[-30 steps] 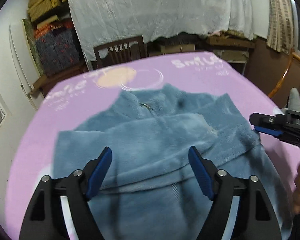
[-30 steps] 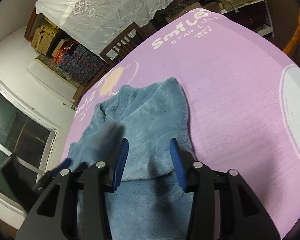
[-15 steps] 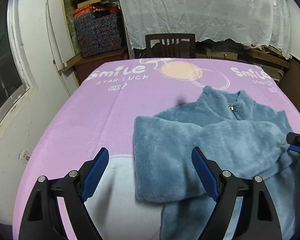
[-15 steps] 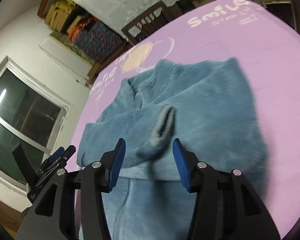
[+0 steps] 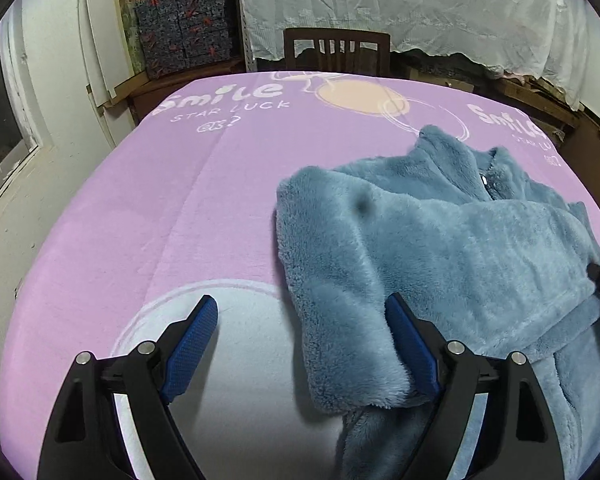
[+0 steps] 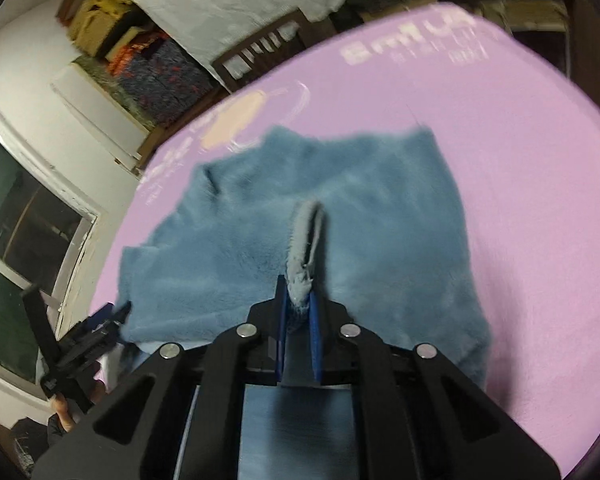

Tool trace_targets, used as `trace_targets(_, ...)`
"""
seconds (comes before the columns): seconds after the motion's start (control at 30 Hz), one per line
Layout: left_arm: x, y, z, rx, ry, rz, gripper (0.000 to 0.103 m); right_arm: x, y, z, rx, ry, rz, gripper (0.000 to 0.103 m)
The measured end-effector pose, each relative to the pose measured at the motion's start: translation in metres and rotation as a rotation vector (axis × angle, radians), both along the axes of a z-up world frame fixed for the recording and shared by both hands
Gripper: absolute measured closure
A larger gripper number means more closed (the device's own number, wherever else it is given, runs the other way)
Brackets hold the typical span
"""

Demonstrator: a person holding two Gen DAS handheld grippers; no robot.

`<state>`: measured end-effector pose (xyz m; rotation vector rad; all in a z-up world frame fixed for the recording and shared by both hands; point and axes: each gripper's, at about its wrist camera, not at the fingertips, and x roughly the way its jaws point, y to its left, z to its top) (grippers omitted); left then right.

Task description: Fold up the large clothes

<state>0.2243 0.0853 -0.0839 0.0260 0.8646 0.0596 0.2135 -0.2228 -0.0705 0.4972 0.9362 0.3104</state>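
Here the blue fleece jacket point(image 5: 452, 248) lies on the pink blanket point(image 5: 172, 208) that covers the table, filling the centre and right of the left wrist view with its collar and zip toward the upper right and one sleeve already folded across the chest. The right gripper point(image 6: 299, 312) sits in the lower middle of its own view with its jaws clamped on a pinch of the fleece, apparently the cuff of a sleeve point(image 6: 306, 240), which stands up in a narrow ridge just above the blue pads; that picture is blurred, so which part of the jacket it is I cannot say for certain. The left gripper point(image 5: 300, 344) fills the bottom of its view with its jaws spread wide and opening a touch further, holding nothing; the folded left edge of the jacket lies between the pads, its fleece lapping against the right-hand pad while the left one hangs over bare blanket. I judge the step in hand to be tucking the sleeves in before the body is folded. The next move likely calls for the right gripper to lay its pinch flat across the chest and let go, and for the left to come down on the near edge and close on it, taking both layers so the fold does not slide apart
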Motion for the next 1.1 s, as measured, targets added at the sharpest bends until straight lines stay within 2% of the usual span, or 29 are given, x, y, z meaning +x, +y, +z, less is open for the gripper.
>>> trace_targets(0.17,0.002,0.004,-0.004,-0.016,0.02,0.011,0.013,0.001,0.001,-0.006,0.011,0.001,0.011,0.094)
trace_targets(0.23,-0.003,0.006,0.006,0.004,0.001,0.023,0.013,0.001,-0.003,-0.006,0.043,0.012,0.015,0.091)
trace_targets(0.3,-0.014,0.004,0.024,0.031,-0.058,0.024,0.013,-0.003,-0.013,0.001,0.071,0.016,-0.015,0.082)
trace_targets(0.4,-0.023,-0.009,0.051,0.022,-0.132,-0.033,0.013,-0.016,-0.026,0.025,0.04,-0.051,-0.082,0.076)
trace_targets(0.53,-0.013,-0.043,0.066,-0.032,-0.139,-0.155,0.013,-0.01,-0.007,0.051,0.064,-0.096,-0.02,0.076)
trace_targets(0.6,-0.002,-0.063,0.061,-0.05,-0.136,-0.215,0.013,-0.002,0.012,0.054,0.082,-0.095,0.03,0.076)
trace_targets(0.7,0.014,-0.08,0.041,-0.044,-0.09,-0.241,0.013,0.017,0.048,0.049,0.104,-0.078,0.109,0.076)
trace_targets(0.8,0.031,-0.079,0.013,-0.003,-0.031,-0.206,0.013,0.035,0.068,0.03,0.102,-0.028,0.141,0.076)
trace_targets(0.83,0.037,-0.073,0.001,-0.011,0.001,-0.193,0.012,0.04,0.068,0.021,0.098,-0.01,0.136,0.076)
trace_targets(0.87,0.04,-0.066,-0.003,-0.049,0.019,-0.195,0.01,0.044,0.065,0.014,0.093,0.006,0.125,0.077)
trace_targets(0.9,0.043,-0.059,-0.002,-0.097,0.023,-0.189,0.01,0.048,0.056,0.004,0.103,0.024,0.113,0.088)
trace_targets(0.97,0.046,-0.053,-0.001,-0.101,0.024,-0.179,0.009,0.051,0.039,-0.008,0.151,0.059,0.099,0.103)
trace_targets(1.03,0.047,-0.051,-0.003,-0.109,0.027,-0.187,0.009,0.051,0.012,-0.017,0.232,0.087,0.063,0.103)
trace_targets(1.1,0.045,-0.051,0.0,-0.101,0.027,-0.184,0.009,0.047,-0.008,-0.019,0.263,0.092,0.031,0.103)
